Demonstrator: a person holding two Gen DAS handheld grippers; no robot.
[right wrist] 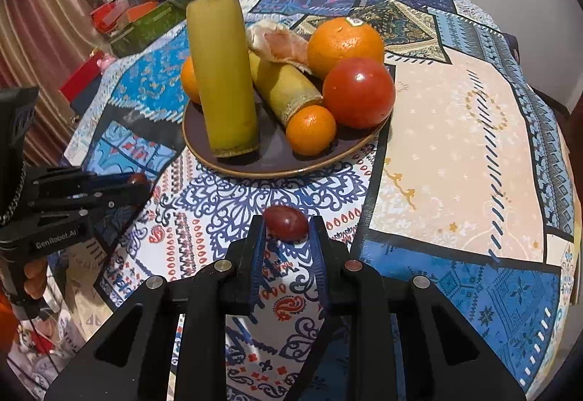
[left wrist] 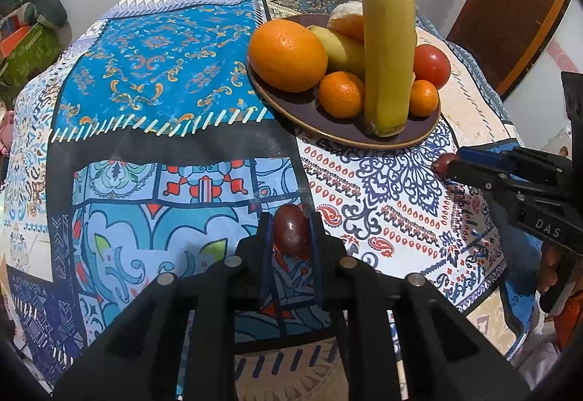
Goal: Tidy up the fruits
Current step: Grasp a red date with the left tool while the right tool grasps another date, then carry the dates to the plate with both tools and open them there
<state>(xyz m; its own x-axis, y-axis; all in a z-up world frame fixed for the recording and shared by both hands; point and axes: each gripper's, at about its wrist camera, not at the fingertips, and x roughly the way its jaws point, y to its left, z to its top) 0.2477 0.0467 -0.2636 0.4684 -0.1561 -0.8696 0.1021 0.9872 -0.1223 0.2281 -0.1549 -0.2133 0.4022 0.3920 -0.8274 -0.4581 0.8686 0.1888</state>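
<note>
My left gripper [left wrist: 290,224] is shut on a small dark red jujube [left wrist: 290,232], held above the patterned tablecloth. My right gripper [right wrist: 286,224] is shut on another dark red jujube [right wrist: 286,223]. A brown plate [left wrist: 291,106] holds a large orange [left wrist: 288,55], two small mandarins [left wrist: 340,94], a red tomato [left wrist: 433,66] and an upright sugarcane piece [left wrist: 388,58]. In the right wrist view the plate [right wrist: 269,160] lies just beyond my right gripper. The left gripper [right wrist: 140,180] shows at the left there, the right gripper [left wrist: 446,166] at the right in the left wrist view.
A second cane piece [right wrist: 284,87] and a peeled fruit [right wrist: 280,42] lie on the plate. Boxes and a green bundle [right wrist: 145,11] sit beyond the table's far left edge. A wooden door [left wrist: 510,7] stands at the right.
</note>
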